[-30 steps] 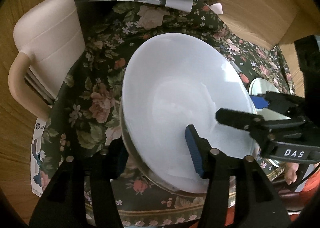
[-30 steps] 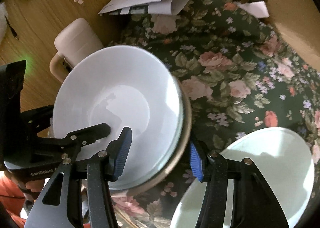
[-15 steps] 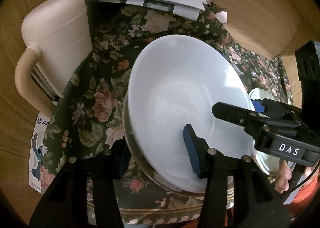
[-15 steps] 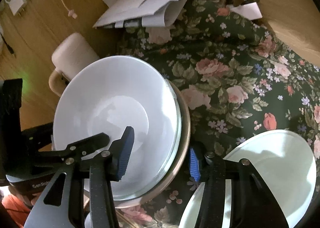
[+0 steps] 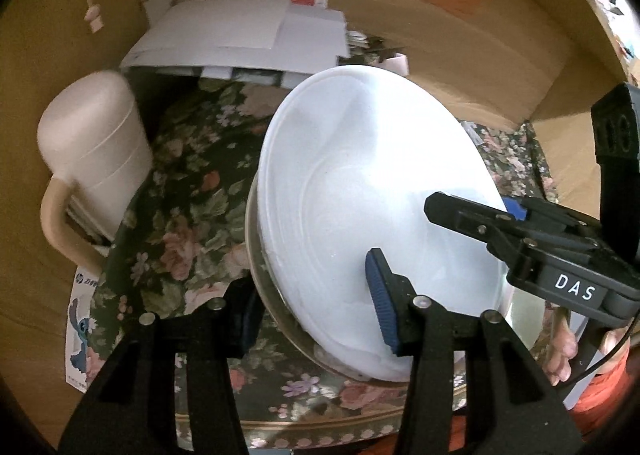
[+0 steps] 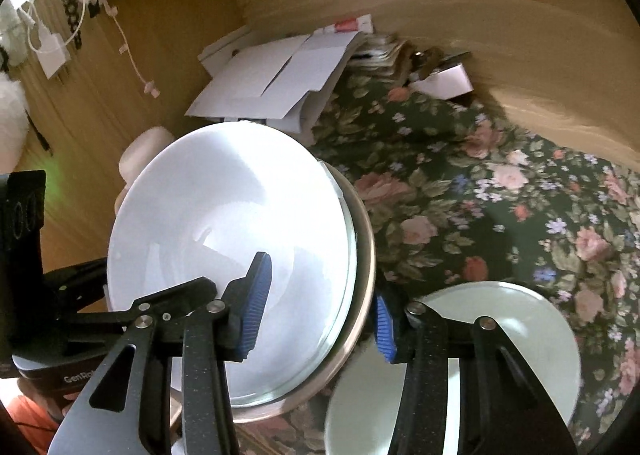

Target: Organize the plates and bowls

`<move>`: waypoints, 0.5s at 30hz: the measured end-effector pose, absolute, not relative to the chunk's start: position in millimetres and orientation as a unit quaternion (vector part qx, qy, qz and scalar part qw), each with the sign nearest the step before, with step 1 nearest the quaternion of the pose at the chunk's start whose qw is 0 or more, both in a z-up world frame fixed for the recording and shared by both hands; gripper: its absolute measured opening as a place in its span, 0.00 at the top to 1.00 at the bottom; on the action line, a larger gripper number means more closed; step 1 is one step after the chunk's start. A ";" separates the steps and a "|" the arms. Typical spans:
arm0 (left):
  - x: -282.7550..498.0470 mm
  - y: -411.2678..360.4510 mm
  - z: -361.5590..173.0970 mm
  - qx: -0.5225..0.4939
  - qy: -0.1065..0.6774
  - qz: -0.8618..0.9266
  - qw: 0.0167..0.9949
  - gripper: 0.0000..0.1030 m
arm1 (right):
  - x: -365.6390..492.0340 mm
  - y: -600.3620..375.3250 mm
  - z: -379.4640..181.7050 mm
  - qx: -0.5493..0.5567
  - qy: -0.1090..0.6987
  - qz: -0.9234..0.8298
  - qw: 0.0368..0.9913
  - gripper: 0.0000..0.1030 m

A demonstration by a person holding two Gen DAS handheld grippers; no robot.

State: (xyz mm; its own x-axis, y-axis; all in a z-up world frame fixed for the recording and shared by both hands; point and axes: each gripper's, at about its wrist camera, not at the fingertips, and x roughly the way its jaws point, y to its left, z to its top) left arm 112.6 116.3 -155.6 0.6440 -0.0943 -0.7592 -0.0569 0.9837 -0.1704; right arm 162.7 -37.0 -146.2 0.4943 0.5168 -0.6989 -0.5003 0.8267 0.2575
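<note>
Together, both tools point(image 5: 316, 315) point(image 6: 320, 315) on stacked bowls point(image 6: 224, 223)

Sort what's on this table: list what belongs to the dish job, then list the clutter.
Job:
white bowl stack
pale plate
left gripper
right gripper, jaws closing across the stack's rim

Lying about:
cream jug
papers
cartoon sticker

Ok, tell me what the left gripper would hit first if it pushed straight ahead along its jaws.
Most likely the stacked white bowls: the left gripper already straddles their near rim, one jaw inside, one outside. Beyond lies the floral tablecloth, though depth is hard to judge.
</note>
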 end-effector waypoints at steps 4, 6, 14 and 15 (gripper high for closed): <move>114.6 101.2 -152.8 -0.084 0.422 -0.024 0.903 0.54 | 157.2 -53.5 -142.4 0.013 0.403 0.281 0.871 0.62; 115.2 92.9 -151.8 -0.081 0.422 -0.032 0.903 0.54 | 155.0 -63.2 -141.5 0.016 0.402 0.274 0.873 0.63; 119.4 61.6 -150.1 -0.072 0.423 -0.059 0.901 0.53 | 145.2 -96.4 -138.0 0.023 0.396 0.244 0.885 0.67; 119.4 57.8 -150.0 -0.070 0.423 -0.062 0.901 0.53 | 143.3 -100.3 -137.6 0.024 0.395 0.240 0.886 0.68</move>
State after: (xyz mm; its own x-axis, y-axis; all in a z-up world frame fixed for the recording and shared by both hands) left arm 119.4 57.8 -150.0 0.6349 -0.1709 -0.7535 0.0525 0.9825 -0.1786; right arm 143.3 -100.3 -137.6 0.5723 0.4448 -0.6889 -0.4076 0.8833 0.2316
